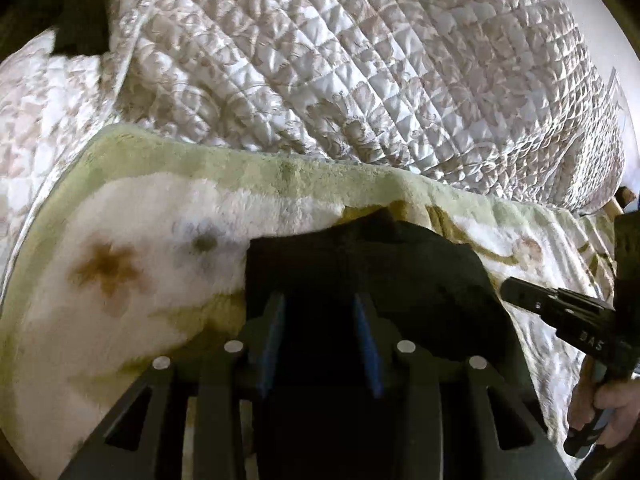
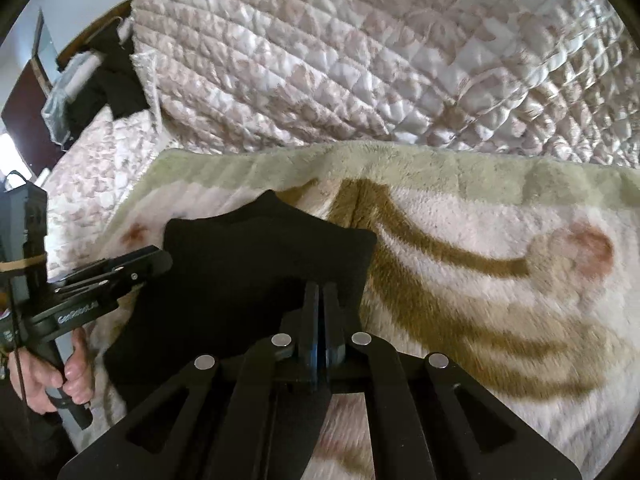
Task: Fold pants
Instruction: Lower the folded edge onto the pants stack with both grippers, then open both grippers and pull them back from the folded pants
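Observation:
The black pants (image 1: 360, 264) lie folded into a compact dark bundle on a fluffy cream and green blanket (image 1: 132, 216). My left gripper (image 1: 319, 300) is open, its blue-padded fingers apart over the near edge of the pants. It shows from the side in the right wrist view (image 2: 160, 258). My right gripper (image 2: 320, 290) has its jaws pressed together at the right edge of the pants (image 2: 248, 264); whether cloth is pinched between them is hidden. It enters the left wrist view (image 1: 508, 286) at the pants' right edge.
A quilted white and beige bedspread (image 1: 360, 60) rises behind the blanket (image 2: 500, 272). Dark clothing and furniture (image 2: 112, 80) stand at the far left. A hand holds each gripper handle (image 2: 72, 372).

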The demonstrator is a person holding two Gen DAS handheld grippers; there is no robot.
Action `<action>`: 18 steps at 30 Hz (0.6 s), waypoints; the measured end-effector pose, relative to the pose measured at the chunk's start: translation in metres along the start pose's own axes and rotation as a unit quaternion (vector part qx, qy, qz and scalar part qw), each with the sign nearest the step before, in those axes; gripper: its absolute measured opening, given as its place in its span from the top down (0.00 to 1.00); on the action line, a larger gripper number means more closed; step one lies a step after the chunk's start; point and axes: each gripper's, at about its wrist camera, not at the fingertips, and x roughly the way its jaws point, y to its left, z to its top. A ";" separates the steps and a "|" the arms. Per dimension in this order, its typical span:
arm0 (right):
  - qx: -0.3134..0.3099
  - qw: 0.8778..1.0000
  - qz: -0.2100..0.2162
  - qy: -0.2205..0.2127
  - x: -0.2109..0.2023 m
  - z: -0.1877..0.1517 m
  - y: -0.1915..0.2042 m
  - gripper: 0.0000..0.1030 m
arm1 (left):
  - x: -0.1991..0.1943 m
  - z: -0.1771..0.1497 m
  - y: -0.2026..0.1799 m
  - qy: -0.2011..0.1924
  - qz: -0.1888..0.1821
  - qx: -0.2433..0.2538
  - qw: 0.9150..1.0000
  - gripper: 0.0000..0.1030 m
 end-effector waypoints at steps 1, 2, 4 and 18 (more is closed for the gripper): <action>-0.004 1.000 -0.001 -0.002 -0.007 -0.004 0.004 1.00 | -0.006 -0.004 -0.001 -0.002 0.002 -0.001 1.000 0.62; -0.010 1.000 -0.002 -0.005 -0.016 -0.009 0.009 1.00 | -0.014 -0.009 -0.003 -0.003 0.005 -0.001 1.000 0.62; -0.019 1.000 -0.008 -0.013 -0.033 -0.022 0.018 1.00 | -0.031 -0.019 -0.007 -0.009 0.007 0.001 1.000 0.62; -0.044 0.999 -0.021 -0.012 -0.069 -0.097 0.055 0.92 | -0.073 -0.109 -0.021 0.015 0.016 0.009 1.000 0.62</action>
